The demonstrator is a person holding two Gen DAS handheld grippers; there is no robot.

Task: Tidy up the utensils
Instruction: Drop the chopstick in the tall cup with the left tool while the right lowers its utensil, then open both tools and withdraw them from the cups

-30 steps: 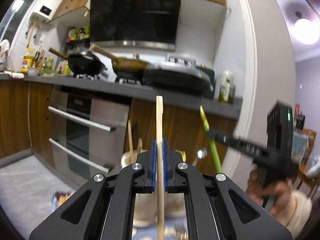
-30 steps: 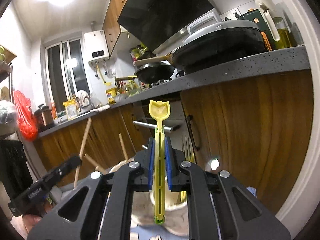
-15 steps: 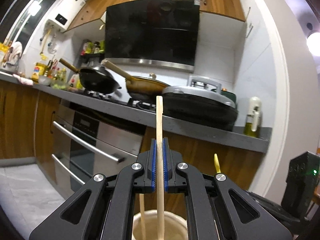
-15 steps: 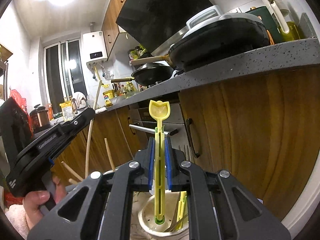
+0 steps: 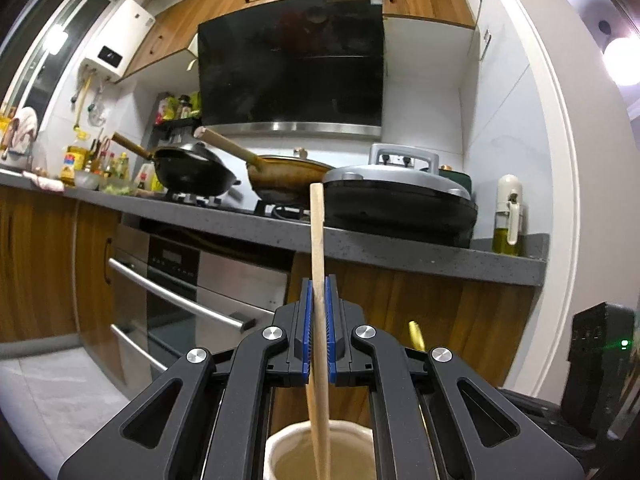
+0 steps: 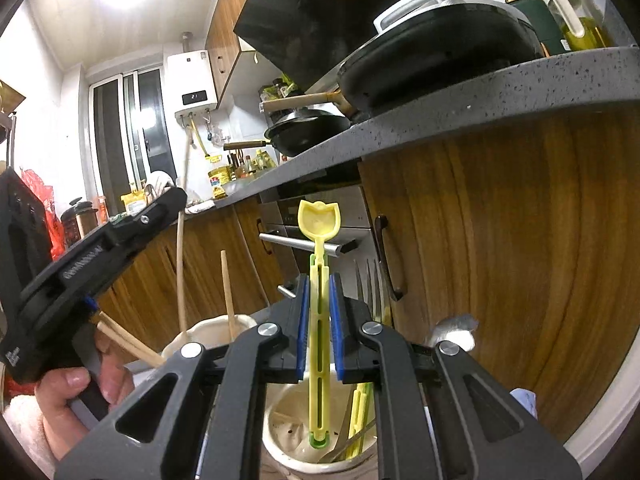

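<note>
Utensils lowered into their holders, one per gripper.
Since a second ago we have brought both tools down: the left gripper stays clamped on the wooden stick, its lower end now inside the rim of the beige cup; the right gripper still pinches the yellow spoon, whose tip reaches into the white cup. We judge release comes next.

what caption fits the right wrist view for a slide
Right hand-held gripper lowers a yellow plastic utensil into a cream holder.
</note>
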